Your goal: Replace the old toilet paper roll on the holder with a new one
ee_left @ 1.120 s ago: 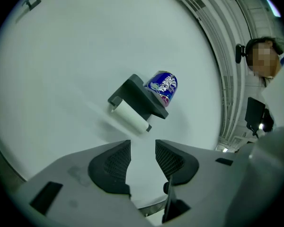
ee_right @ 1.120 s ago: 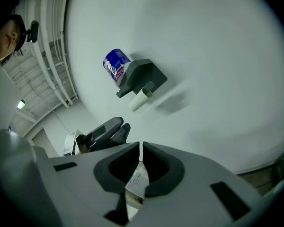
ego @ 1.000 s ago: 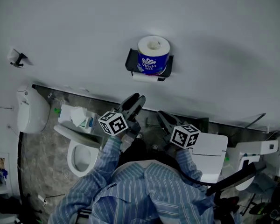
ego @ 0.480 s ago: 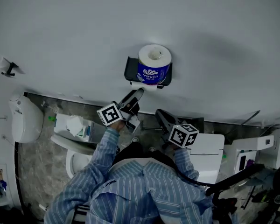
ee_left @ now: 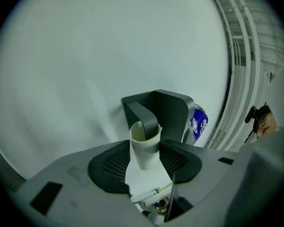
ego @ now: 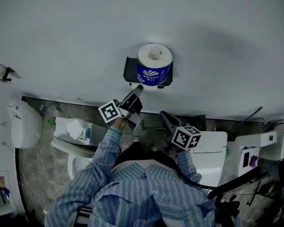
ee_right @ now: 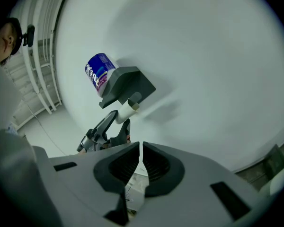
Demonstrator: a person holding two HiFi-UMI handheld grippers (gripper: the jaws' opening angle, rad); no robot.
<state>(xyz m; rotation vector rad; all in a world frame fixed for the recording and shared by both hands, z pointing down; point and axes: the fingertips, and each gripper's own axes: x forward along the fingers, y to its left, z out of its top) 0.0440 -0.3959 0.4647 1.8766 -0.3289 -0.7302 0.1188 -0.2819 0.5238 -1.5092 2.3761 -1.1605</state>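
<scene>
The old roll (ego: 144, 85) is nearly used up. It is just a pale tube with a bit of paper on it. It hangs on the bar under the dark holder (ego: 128, 70), which is fixed to the wall (ego: 85, 32). It lies sideways there because the bar goes through its hole.

The new roll (ego: 154, 63) stands on top of the holder, in its blue and white wrapper. I think it is parked there so it is close by when the bar is free (a handy spot, right above the job).

The left claw (ego: 137, 91) reaches up to the old roll. In the left gripper view the tube (ee_left: 144, 143) sits between the two jaws, one pad on each side. The jaws have just been closing in on it, but they are wide apart and I do not see them squeezing it yet. The claw comes at the tube's end so it can slide the tube off the bar. I think that is the next step.

The right claw (ego: 163, 115) is lower down and a little way back from the holder. Its jaws are clenched tight with nothing in them (ee_right: 141, 150). I guess it is just waiting its turn.

Below, by the wall, is a toilet (ego: 78, 160).
</scene>
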